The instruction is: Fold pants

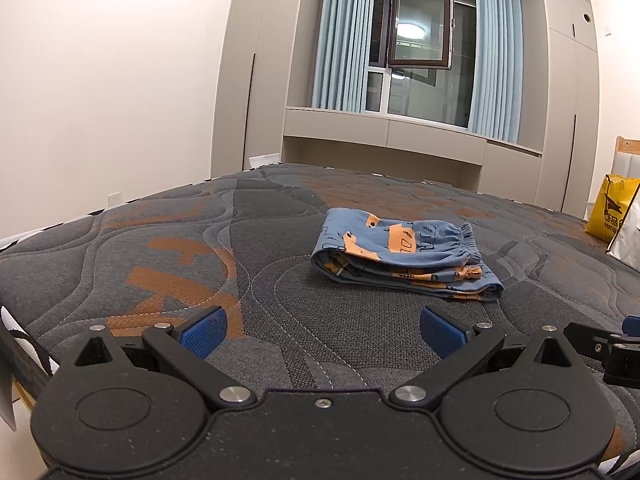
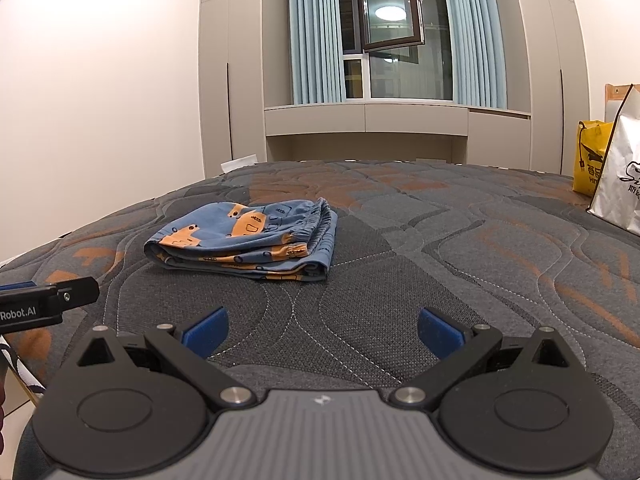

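Lying in a compact folded bundle on the quilted mattress (image 1: 280,280), the blue and orange printed pants (image 1: 404,258) are sitting with the elastic waistband turned toward the right and the layered hems showing along the near edge. In the right wrist view the same bundle is resting left of centre, its stacked layers looking fairly even.

Both tools are hovering low over the near part of the bed, well apart from the garment. The left tongs (image 1: 324,330) are standing wide, gripping nothing, and the right tongs (image 2: 323,332) are likewise spread wide and empty; each is peeking into the edge of the other's view.

Judging by the tidy stack, the folding itself is looking finished, and the step in hand is drawing away from the work. Any further move would probably be only a light pat on the top layer, since the waistband edge is puffing up slightly.

At the far right two shopping bags, a yellow bag (image 2: 591,158) and a white bag (image 2: 622,176), are standing on the bed.
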A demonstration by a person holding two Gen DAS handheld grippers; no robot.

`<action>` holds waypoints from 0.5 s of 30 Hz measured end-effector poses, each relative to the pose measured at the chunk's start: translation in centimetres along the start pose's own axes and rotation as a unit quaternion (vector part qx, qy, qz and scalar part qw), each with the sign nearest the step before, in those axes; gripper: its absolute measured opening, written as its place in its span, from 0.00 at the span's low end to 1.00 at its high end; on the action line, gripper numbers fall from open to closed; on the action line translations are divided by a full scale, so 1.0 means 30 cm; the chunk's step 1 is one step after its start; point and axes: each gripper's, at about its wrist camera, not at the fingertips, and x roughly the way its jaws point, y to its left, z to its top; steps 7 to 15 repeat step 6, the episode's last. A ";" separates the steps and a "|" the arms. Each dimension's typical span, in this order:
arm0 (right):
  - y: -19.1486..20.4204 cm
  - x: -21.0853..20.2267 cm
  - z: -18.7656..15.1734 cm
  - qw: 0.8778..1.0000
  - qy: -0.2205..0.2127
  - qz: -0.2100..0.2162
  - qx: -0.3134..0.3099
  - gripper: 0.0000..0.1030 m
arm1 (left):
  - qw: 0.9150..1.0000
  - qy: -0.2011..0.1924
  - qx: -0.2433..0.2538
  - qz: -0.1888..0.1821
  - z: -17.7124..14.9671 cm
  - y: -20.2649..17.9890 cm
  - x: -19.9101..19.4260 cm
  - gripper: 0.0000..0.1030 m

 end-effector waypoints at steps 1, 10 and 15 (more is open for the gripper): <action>0.000 0.001 0.000 1.000 0.000 0.000 0.000 1.00 | 1.000 0.000 0.000 0.000 0.001 -0.001 0.001 0.99; -0.003 0.009 -0.003 1.000 0.002 0.000 0.002 1.00 | 1.000 0.001 0.002 0.001 0.002 -0.003 0.007 0.99; -0.003 0.009 -0.003 1.000 0.002 0.000 0.002 1.00 | 1.000 0.001 0.002 0.001 0.002 -0.003 0.007 0.99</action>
